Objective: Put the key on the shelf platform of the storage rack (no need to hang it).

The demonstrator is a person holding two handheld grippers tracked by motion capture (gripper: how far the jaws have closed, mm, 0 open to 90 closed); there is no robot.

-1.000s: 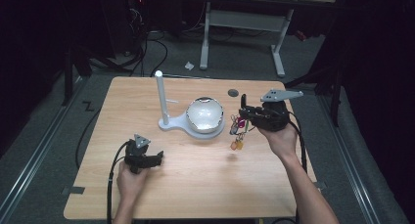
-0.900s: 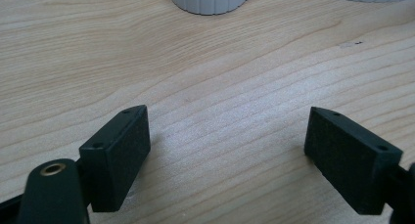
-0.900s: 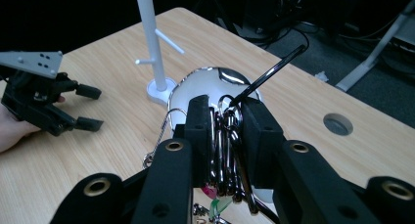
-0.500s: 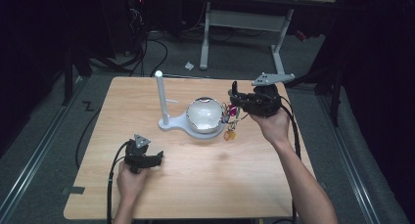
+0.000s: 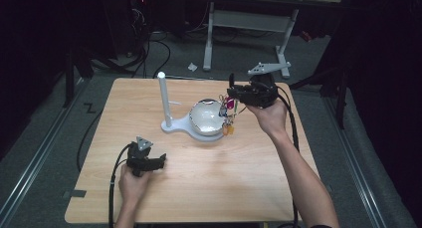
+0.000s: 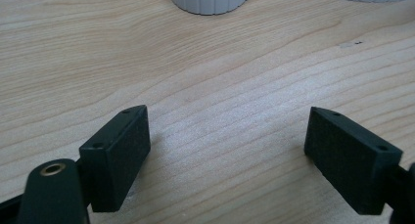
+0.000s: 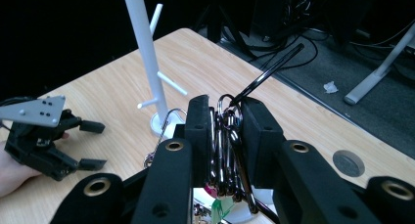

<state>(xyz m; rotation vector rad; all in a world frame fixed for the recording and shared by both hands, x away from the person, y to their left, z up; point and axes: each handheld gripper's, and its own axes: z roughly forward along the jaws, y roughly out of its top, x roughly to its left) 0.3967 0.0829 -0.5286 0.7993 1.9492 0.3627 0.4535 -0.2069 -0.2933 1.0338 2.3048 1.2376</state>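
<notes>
High view first: near the front edge of the wooden table (image 5: pixel 199 188), the person's left hand (image 5: pixel 130 180) rests on the wood and holds the left gripper (image 5: pixel 158 163). Left gripper view looks along its two black jaws, which stand wide apart with nothing between them — just bare wood under them. A bit farther back, in the middle of the table, sits a white stand (image 5: pixel 171 123) with a tall thin pole and little pegs sticking out. A shiny round dome (image 5: pixel 206 116) sits on its flat base. Just beside the dome, on its right, hangs a bunch of key rings (image 5: pixel 229 116) with small pink, green and orange tags. The right gripper (image 5: pixel 231 91) is up in the air and has this bunch pinched tight — right gripper view shows the metal rings (image 7: pixel 225 150) squeezed between the two closed jaws. Behind the table, on the dark floor, stand the white legs of a desk (image 5: pixel 249 24) and some black cables (image 5: pixel 149 49).
</notes>
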